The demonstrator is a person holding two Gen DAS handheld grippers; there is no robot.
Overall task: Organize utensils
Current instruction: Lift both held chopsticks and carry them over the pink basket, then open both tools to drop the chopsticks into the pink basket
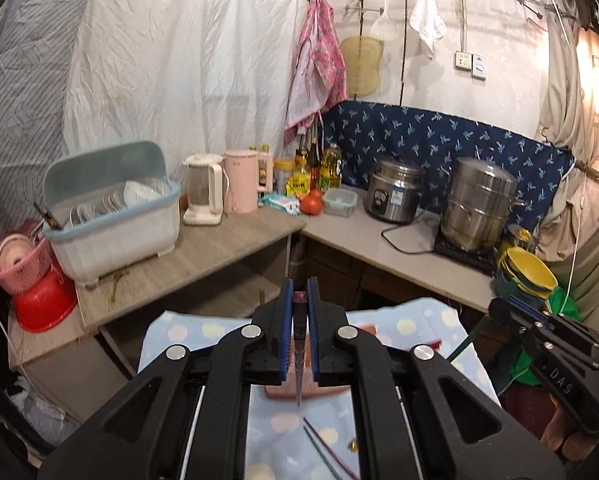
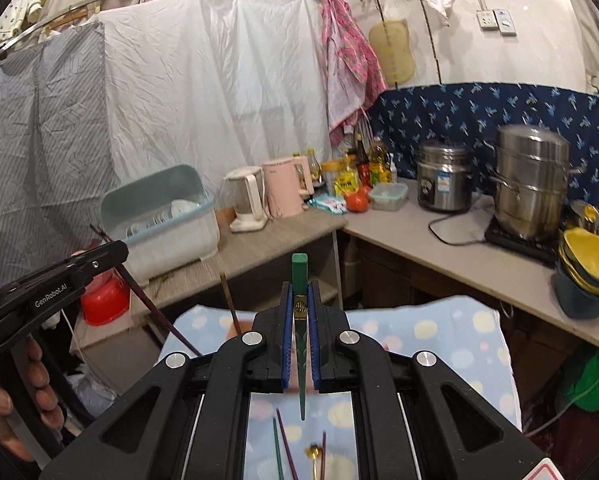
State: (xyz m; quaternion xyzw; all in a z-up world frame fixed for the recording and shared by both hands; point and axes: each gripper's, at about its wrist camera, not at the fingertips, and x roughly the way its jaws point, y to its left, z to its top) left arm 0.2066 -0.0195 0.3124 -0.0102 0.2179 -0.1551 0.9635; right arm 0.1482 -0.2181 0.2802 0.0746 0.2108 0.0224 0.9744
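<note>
My left gripper (image 1: pixel 299 292) is shut on a dark purple chopstick (image 1: pixel 299 360), held above the dotted blue cloth (image 1: pixel 203 332). It also shows in the right wrist view (image 2: pixel 111 252) at the left, with the purple chopstick (image 2: pixel 155 312) slanting down from it. My right gripper (image 2: pixel 299 292) is shut on a green chopstick (image 2: pixel 299 276) that sticks up past the fingertips. It shows in the left wrist view (image 1: pixel 499 308) at the right, with the green chopstick (image 1: pixel 465 340) hanging below. More chopsticks (image 2: pixel 283 448) and a small gold utensil (image 2: pixel 314 452) lie on the cloth.
A lidded dish rack (image 1: pixel 111 216) with bowls stands on the wooden counter (image 1: pixel 219 248). Kettles (image 1: pixel 219 188), bottles, a tomato, a rice cooker (image 1: pixel 395 192) and a steel steamer pot (image 1: pixel 475 204) line the counters. Stacked yellow bowls (image 1: pixel 531 276) sit at right. A pink basket and red basin (image 1: pixel 43 304) sit at left.
</note>
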